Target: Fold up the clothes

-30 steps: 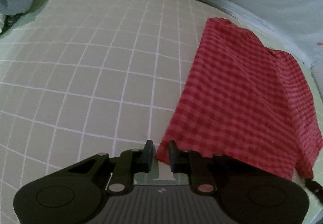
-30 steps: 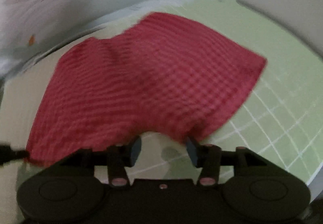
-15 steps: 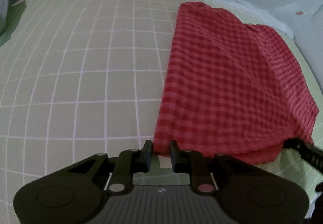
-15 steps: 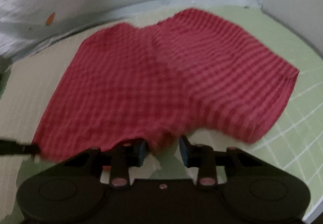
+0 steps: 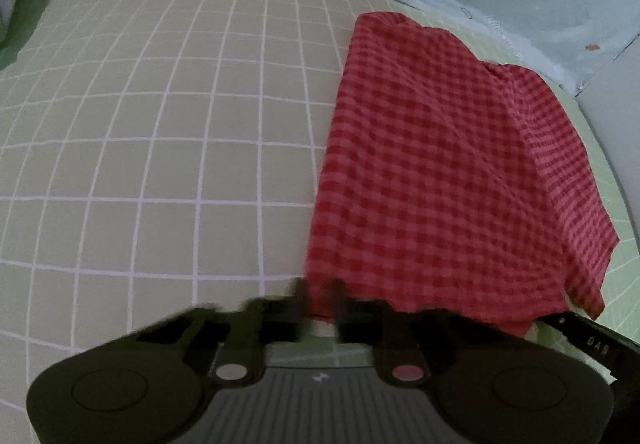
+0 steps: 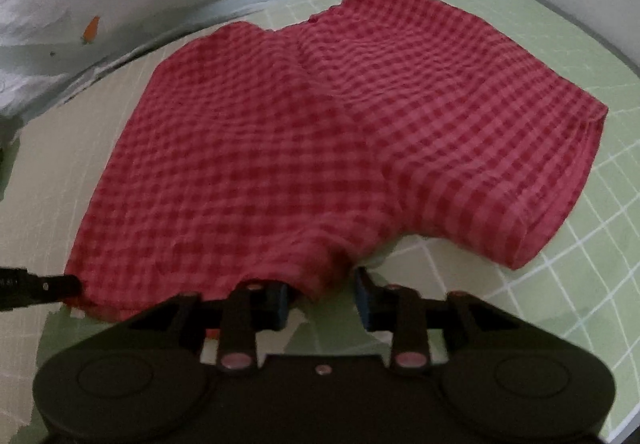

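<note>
Currently: red gingham garment point(image 6: 320, 147) on green grid mat point(image 5: 160, 163), ahead of both tools; left gripper point(image 5: 320, 302) clamps near hem corner; right gripper point(image 6: 322, 296) spread around hem. Next, likely: right closes, fold hem forward

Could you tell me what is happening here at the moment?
A person with a hand-held gripper in each hand is folding a red checked garment on a green grid mat. The left hand-held gripper pinches the near left corner of the cloth. The right hand-held gripper is open at the near edge, with fabric drooping between its fingers.
</note>
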Motion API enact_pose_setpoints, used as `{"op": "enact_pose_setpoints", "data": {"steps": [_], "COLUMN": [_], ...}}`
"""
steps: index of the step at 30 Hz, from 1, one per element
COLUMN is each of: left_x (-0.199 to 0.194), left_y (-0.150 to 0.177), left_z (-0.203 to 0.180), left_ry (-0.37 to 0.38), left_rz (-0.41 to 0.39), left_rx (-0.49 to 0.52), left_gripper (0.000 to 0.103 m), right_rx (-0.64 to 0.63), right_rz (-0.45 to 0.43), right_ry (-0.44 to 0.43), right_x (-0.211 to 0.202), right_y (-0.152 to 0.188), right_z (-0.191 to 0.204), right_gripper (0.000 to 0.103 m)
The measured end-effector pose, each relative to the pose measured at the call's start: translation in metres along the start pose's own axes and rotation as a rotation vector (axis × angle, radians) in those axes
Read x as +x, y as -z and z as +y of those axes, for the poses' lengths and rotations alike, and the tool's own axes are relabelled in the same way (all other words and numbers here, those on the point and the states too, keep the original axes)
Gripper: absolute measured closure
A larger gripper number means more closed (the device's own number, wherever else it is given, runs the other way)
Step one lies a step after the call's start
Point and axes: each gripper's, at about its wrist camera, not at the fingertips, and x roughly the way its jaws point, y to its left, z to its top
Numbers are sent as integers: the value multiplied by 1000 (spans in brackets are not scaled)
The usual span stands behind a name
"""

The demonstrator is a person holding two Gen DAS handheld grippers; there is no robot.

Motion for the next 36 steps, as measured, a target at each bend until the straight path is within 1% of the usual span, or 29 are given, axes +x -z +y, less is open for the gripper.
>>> {"op": "enact_pose_setpoints", "data": {"steps": [1,2,3,7,9,10,11,12,14,17,18,19,20,21,22,24,25,27,30,33,36], "left_x": [-1,-4,-8,-43,-60,-63,-65,-68,-57,-40,-40,-40,-42,-45,-47,-50,-51,-53,-57,-62,-59], "left_y": [0,-1,-2,-9,-11,-10,-10,-10,-4,12,16,20,22,24,26,25,24,22,19,25,33], "left_z": [1,0,-1,-6,-10,-8,-7,-5,6,21,25,30,30,30,31,23,16,3,-17,-41,-72], "left_ry": [-1,-8,-15,-13,-42,-61,-79,-98,-141,-226,-232,-237,-235,-233,-231,-259,-263,-271,-283,-260,-219], "left_rz": [-4,-20,-36,-139,-190,-196,-202,-207,-157,-68,-55,-42,-46,-50,-54,-70,-79,-95,-120,-132,-122], "left_rx": [-9,-6,-2,11,35,31,26,21,-28,-84,-110,-136,-154,-173,-190,-176,-176,-176,-175,-135,-99], "left_gripper": [102,102,102,102,102,102,102,102,102,101,100,98,97,92,83,77,73,68,65,60,59], "right_rx": [-15,-41,-68,-189,-280,-326,-356,-370,-381,-358,-348,-343,-340,-343,-349,-309,-283,-231,-144,-35,16], "right_rz": [-14,-35,-56,-152,-195,-216,-219,-192,-101,35,79,87,73,49,18,-13,-25,-49,-78,-80,-88], "right_ry": [10,27,45,102,106,107,98,81,41,-31,-56,-69,-74,-67,-52,-45,-44,-42,-36,-1,40], "right_x": [-4,-11,-17,-51,-66,-73,-76,-71,-55,-39,-35,-36,-41,-46,-53,-57,-58,-60,-61,-54,-49], "right_y": [-1,-3,-4,-11,-8,-6,-4,-1,6,16,19,19,19,17,15,8,5,-2,-12,-17,-21], "right_z": [1,2,4,15,27,34,38,38,37,27,24,20,15,11,7,-7,-15,-31,-56,-88,-118], "right_gripper": [92,99,100,100,100,100,100,100,99,98,97,89,73,66,58,57,57,57,57,57,58]}}
